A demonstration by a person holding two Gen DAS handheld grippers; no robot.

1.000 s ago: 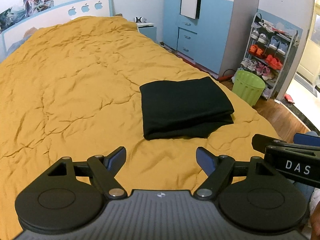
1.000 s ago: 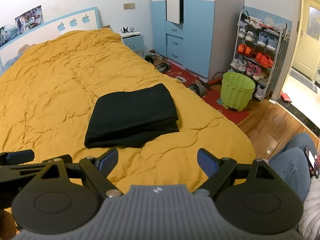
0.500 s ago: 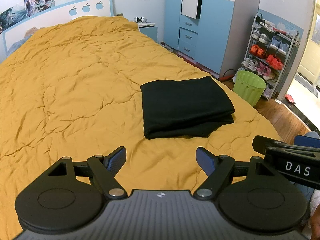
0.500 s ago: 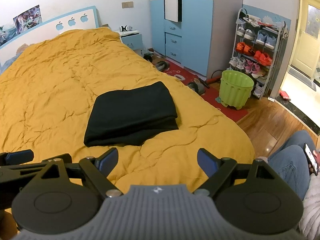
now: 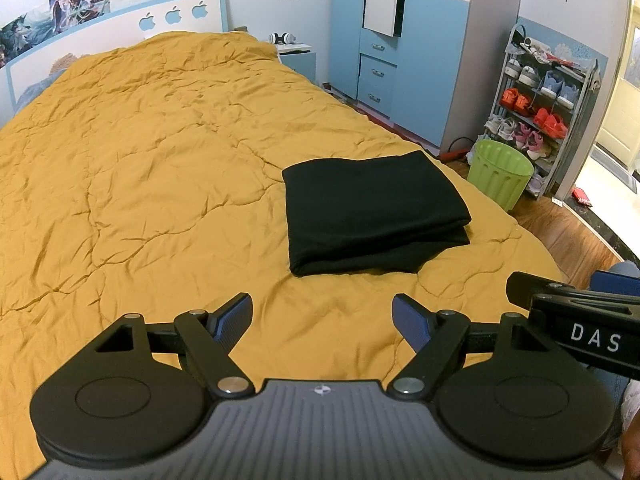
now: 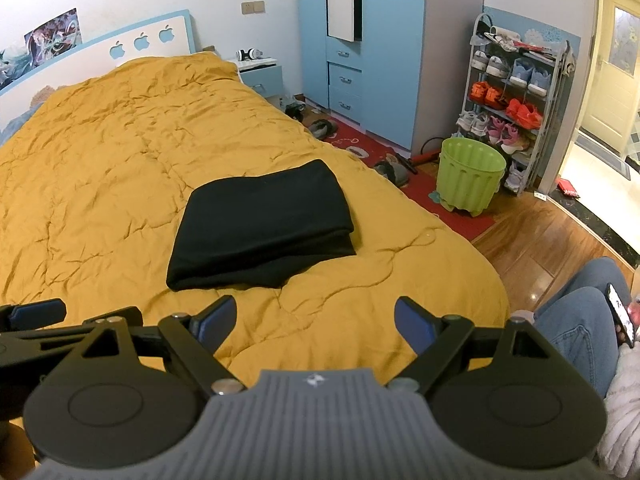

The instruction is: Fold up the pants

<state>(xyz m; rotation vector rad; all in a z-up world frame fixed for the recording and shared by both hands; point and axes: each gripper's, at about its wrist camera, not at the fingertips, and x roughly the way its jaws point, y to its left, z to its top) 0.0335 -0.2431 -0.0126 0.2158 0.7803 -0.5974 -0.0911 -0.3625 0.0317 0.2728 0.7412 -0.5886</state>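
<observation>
Black pants [image 5: 372,210] lie folded into a flat rectangle on the yellow bedspread [image 5: 160,160], near the bed's right edge. In the right wrist view the same pants [image 6: 260,226] sit left of centre on the bedspread [image 6: 120,160]. My left gripper [image 5: 322,314] hovers open over the bed, short of the pants, nothing between its blue pads. My right gripper [image 6: 316,322] is also open and empty, held back from the pants' near edge. Each gripper shows at the side of the other's view.
A green bin [image 6: 468,176] stands on the floor right of the bed, by a shoe rack [image 6: 516,104] and a blue wardrobe [image 6: 360,48]. Slippers lie on a red mat [image 6: 400,160]. A person's jeans-clad legs [image 6: 576,316] are at the lower right.
Both grippers have drawn back slightly and lifted, so the pants look a little farther off. The pants have not moved and both grippers stay open.
</observation>
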